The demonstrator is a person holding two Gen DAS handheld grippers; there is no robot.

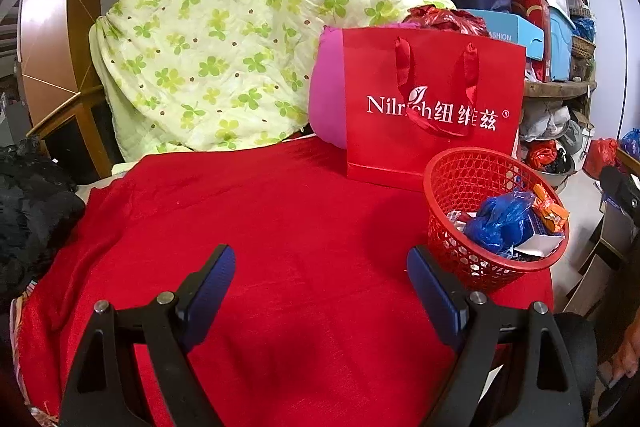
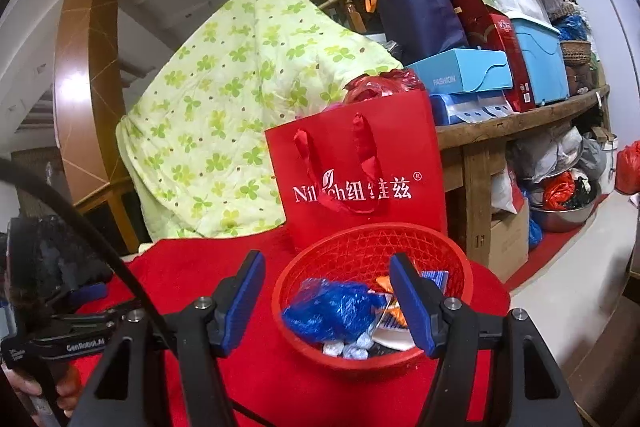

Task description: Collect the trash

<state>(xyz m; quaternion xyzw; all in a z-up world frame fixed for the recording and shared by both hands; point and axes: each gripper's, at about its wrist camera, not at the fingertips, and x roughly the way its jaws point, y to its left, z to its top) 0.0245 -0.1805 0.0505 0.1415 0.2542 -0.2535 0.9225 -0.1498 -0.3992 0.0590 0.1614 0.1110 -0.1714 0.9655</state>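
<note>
Beside the red gift bag (image 2: 356, 183), my basket (image 2: 372, 239) holds light, crinkly wrappers and a blue plastic bag (image 2: 332, 311); I'd pinch loose folds. Left gripper (image 1: 320, 291) and right gripper (image 2: 326, 301) both gape empty.

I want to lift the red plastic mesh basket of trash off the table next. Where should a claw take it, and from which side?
Grip the round red plastic mesh basket by its thick rim, on the near edge, coming from above with one finger inside and one outside. It stands upright and looks wider than the right claw opening. The crumpled blue plastic bag sits lower inside, likely leaving clearance.
</note>
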